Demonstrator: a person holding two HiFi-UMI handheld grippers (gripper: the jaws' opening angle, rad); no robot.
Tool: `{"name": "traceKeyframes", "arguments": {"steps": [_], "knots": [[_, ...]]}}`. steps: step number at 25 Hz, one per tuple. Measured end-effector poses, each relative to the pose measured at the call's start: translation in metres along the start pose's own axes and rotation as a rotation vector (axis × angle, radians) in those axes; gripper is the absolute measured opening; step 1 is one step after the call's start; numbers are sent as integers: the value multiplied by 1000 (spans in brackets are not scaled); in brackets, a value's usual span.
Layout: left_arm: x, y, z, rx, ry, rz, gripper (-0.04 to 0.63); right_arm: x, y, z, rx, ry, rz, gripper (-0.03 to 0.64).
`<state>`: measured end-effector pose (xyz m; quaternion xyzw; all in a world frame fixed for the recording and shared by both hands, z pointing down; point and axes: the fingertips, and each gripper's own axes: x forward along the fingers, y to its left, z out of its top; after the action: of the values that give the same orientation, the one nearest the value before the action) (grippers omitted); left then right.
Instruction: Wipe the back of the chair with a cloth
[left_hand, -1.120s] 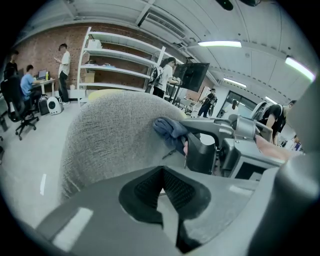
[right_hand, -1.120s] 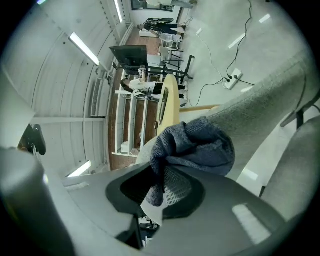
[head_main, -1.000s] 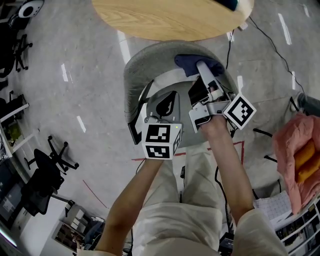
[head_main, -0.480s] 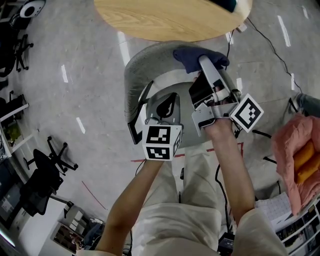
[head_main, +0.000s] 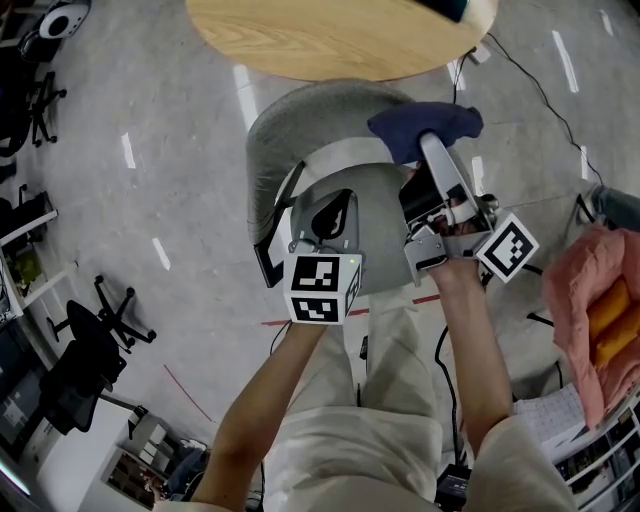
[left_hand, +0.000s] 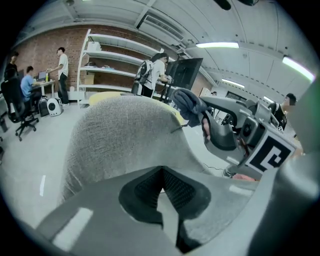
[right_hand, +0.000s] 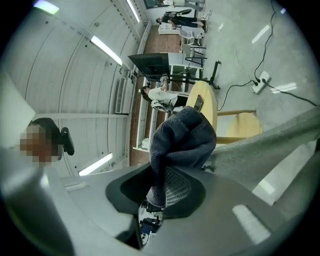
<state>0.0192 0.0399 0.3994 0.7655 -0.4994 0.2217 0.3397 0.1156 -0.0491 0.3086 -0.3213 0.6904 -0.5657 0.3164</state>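
Your right gripper (head_main: 434, 150) has its jaws clamped on the dark cloth (head_main: 420, 122), bunched on the top rim of the chair (head_main: 300, 125) back. Press it flat and sweep along that rim's curve, letting your left gripper (head_main: 336, 212), jaws closed on nothing, steady the chair lower down

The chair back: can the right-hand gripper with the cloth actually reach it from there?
Probably yes. The right gripper is shut on the blue cloth, which sits at the top rim of the grey chair back with nothing between. The left gripper is off to one side, out of its way.
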Motion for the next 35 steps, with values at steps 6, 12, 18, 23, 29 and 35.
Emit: {"name": "traceKeyframes", "arguments": {"steps": [6,12,18,23,29,35], "knots": [[-2,2,-3,3,-4,1,1,-22,-18,-17,20,4,-46,77],[-2,-7,-13,12,12,-8,1,-41,-38,-31,35,8,-88,77],[-2,-13,-20,19,22,-15,1,-60,-70,-49,88,-11,-150,77],[0,-10,-26,22,31,-11,1,-75,-107,-63,147,-25,-216,77],[2,-10,-34,28,48,-15,1,-85,-152,-71,174,-38,-290,77],[12,-12,-38,38,71,-28,1,-81,-185,-72,192,-62,-341,77]]}}
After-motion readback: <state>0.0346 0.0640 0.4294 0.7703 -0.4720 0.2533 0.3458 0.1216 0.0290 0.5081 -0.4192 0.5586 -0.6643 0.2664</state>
